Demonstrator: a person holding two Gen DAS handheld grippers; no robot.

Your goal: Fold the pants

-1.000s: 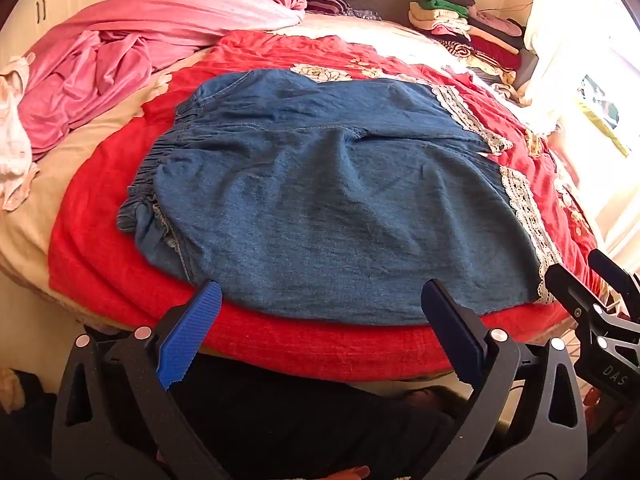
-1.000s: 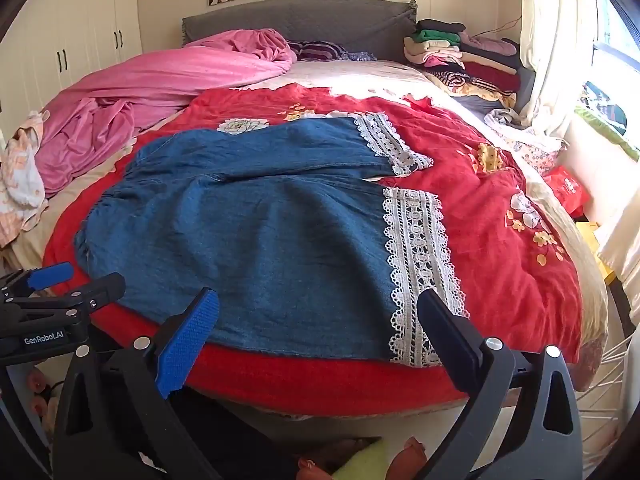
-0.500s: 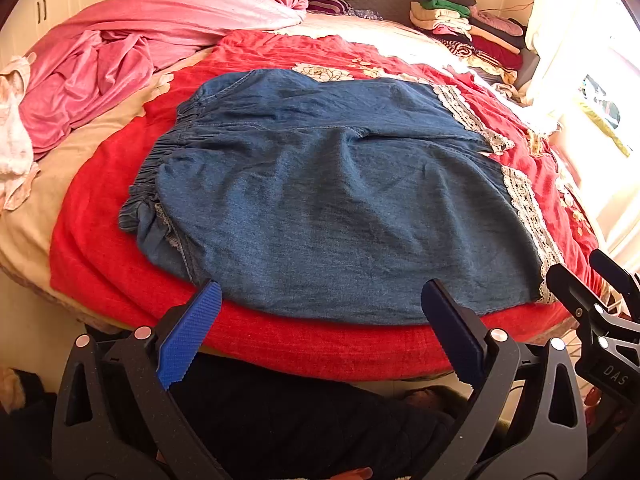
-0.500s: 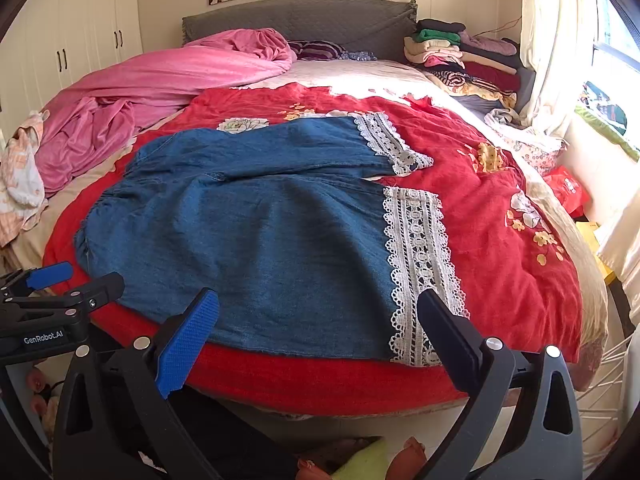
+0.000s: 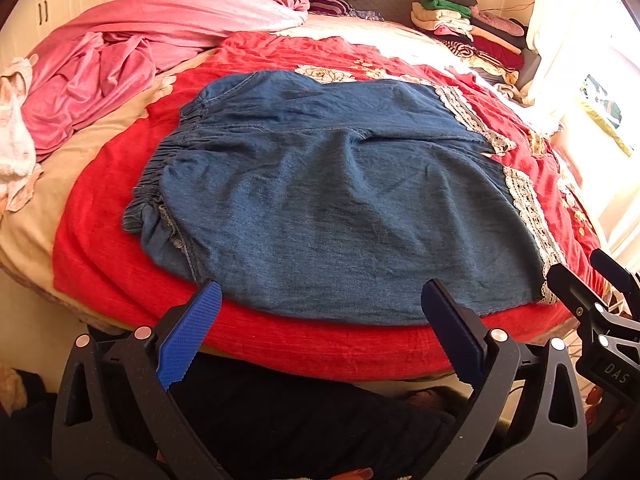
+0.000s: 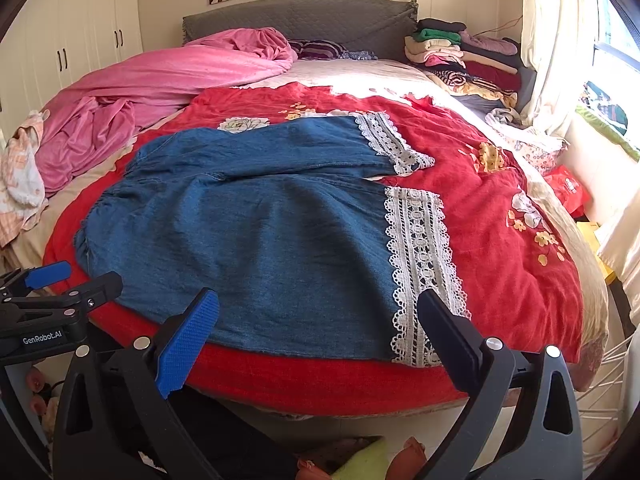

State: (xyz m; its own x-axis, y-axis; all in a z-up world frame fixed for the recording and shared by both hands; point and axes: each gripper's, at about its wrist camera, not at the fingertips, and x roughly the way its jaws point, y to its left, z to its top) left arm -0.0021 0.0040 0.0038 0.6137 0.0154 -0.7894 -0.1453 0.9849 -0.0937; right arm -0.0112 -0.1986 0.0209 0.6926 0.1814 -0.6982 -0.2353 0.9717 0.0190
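Note:
Blue denim pants (image 5: 340,200) with white lace cuffs (image 6: 420,264) lie spread flat on a red bedspread (image 5: 100,200), waistband to the left, legs to the right. They also show in the right wrist view (image 6: 260,232). My left gripper (image 5: 320,308) is open and empty, just short of the pants' near edge, toward the waist side. My right gripper (image 6: 320,312) is open and empty, just short of the near edge by the lace cuff. Each gripper shows at the edge of the other's view: the right (image 5: 592,292), the left (image 6: 68,284).
A pink blanket (image 6: 160,92) is heaped at the bed's far left. Stacked folded clothes (image 6: 460,52) sit at the far right by the grey headboard (image 6: 300,16). A curtained window (image 6: 560,40) is to the right. The bed's front edge drops to the floor below my grippers.
The left wrist view has shifted slightly, so the pants sit a little lower and closer in frame. The right gripper has barely moved. Both stay open.

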